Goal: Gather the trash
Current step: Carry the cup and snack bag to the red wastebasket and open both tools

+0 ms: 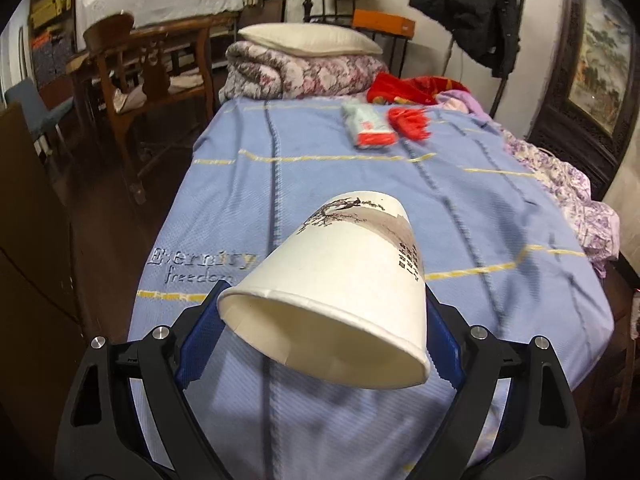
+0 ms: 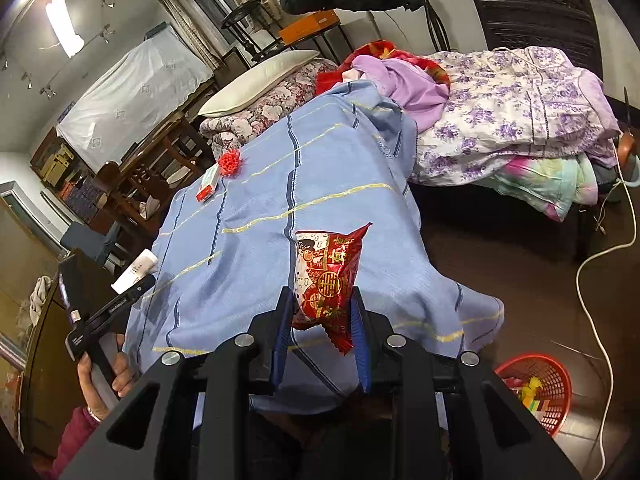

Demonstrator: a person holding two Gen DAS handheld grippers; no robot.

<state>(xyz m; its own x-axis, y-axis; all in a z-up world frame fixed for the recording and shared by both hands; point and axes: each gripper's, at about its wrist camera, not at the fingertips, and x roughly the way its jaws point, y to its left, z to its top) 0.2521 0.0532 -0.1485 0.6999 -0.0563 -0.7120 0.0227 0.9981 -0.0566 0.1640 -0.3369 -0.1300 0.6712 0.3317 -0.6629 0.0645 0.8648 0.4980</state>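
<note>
The left tongs (image 1: 324,320) stand wide, their blue pads pressed on either side of a white paper cup (image 1: 340,292) held on its side over the near end of the blue bedspread (image 1: 304,160). Farther up that bedspread lie a small red-and-white packet (image 1: 368,126) and, just right of it, a red tassel (image 1: 410,122). The right tongs (image 2: 322,312) are narrowed onto a red snack wrapper (image 2: 328,276) above the bedspread's near edge. A red basket (image 2: 536,390) sits on the floor to its right.

Dim room, bright lamp (image 2: 64,26) glare, fisheye-dark corners, slight blur
</note>
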